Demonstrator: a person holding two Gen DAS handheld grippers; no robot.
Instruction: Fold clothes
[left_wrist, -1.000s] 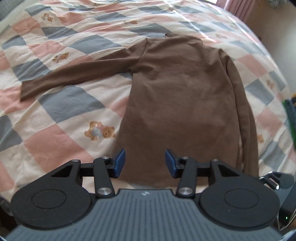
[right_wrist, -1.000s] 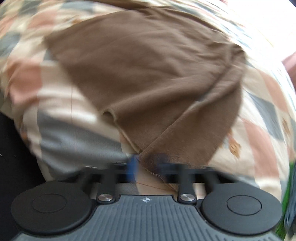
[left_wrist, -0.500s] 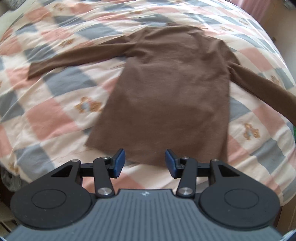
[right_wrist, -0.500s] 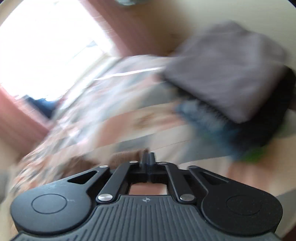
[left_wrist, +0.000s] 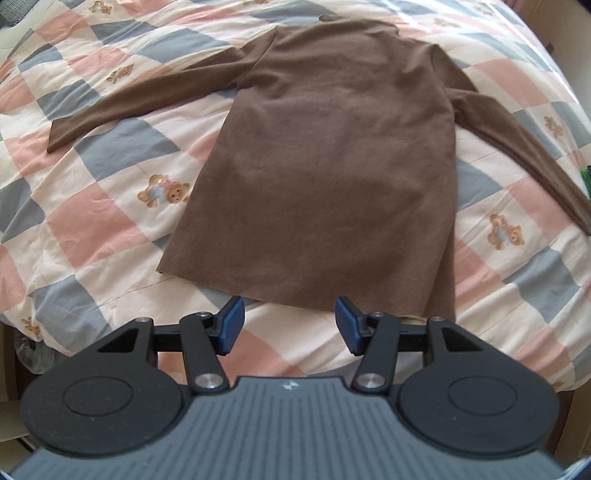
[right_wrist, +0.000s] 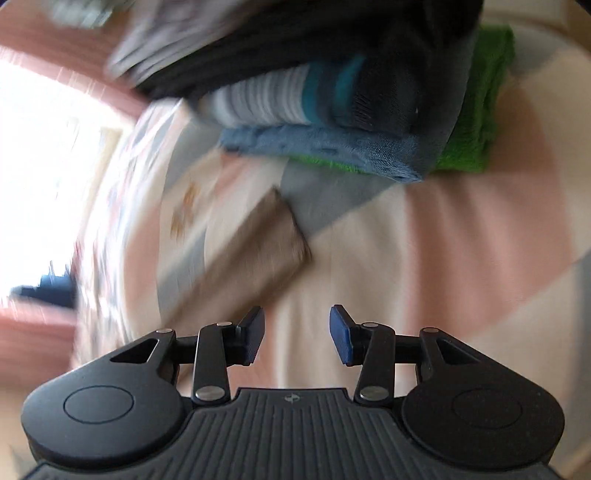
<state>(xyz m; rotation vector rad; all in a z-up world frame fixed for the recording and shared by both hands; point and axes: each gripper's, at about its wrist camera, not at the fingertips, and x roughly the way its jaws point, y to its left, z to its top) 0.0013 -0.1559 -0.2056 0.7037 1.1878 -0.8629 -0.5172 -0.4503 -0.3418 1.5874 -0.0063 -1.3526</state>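
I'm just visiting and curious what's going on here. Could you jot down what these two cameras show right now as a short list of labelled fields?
Surface: patchwork quilt with teddy bear prints
Garment: brown long-sleeved top, laid flat, both sleeves spread out
Left gripper: open, empty, near the top's hem
Right gripper: open, empty, by the sleeve cuff
Nearby: stack of folded clothes on the quilt
Image quality: right view blurred

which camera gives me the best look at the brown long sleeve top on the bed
The left wrist view. It shows the brown long-sleeve top sharply, spread flat on the patchwork quilt with both sleeves out. The right wrist view, blurred, catches only what seems to be one sleeve end, near a stack of folded clothes.
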